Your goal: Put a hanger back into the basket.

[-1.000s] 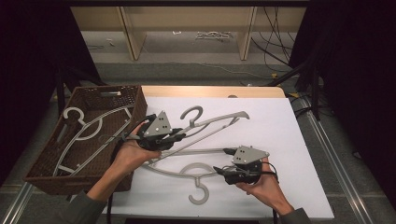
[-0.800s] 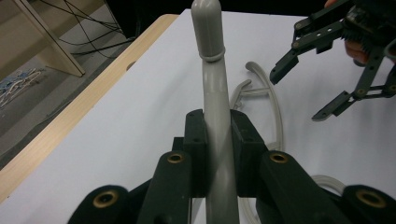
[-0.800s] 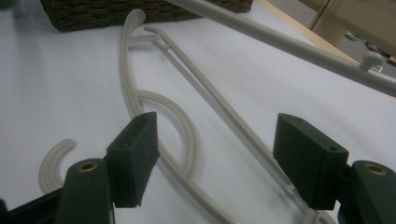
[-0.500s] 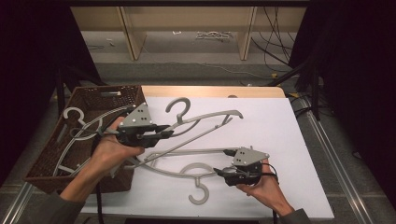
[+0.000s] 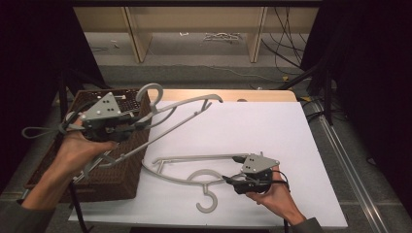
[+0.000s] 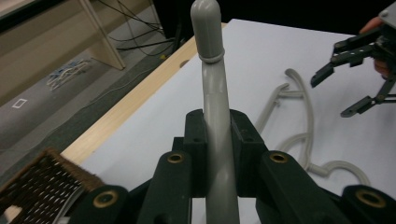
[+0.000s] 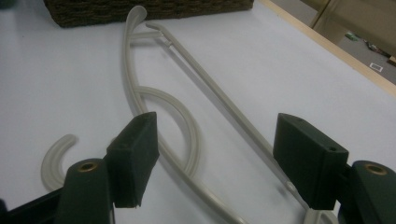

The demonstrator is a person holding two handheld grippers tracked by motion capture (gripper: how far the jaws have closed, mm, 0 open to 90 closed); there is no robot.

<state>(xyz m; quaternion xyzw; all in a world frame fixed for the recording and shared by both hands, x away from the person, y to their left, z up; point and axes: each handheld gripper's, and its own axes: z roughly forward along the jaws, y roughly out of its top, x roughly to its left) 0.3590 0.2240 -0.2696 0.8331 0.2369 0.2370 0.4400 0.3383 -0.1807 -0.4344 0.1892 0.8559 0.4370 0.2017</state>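
Over the wicker basket (image 5: 109,174), at table's left edge: left gripper (image 5: 127,125), jaws clamped on one arm of a grey hanger (image 5: 187,109), held aloft with hook uppermost and far arm reaching out over the white sheet (image 5: 272,131). Step in hand, by judgement: carrying this hanger to the basket, where other hangers seem to lie already, though dimly seen. Next move: lowering and tilting so that the long arms clear the rim, then releasing. At lower centre of the sheet: second hanger (image 5: 194,170), flat, hook toward the near edge. Right gripper (image 5: 228,180), jaws apart, low over the sheet, tips just beside the curved neck of this hanger and not yet touching it. From right gripper view: second hanger (image 7: 187,116) running between and beyond the spread jaws, basket (image 7: 149,9) behind. From left gripper view: held hanger (image 6: 212,93) rising straight from the shut jaws.
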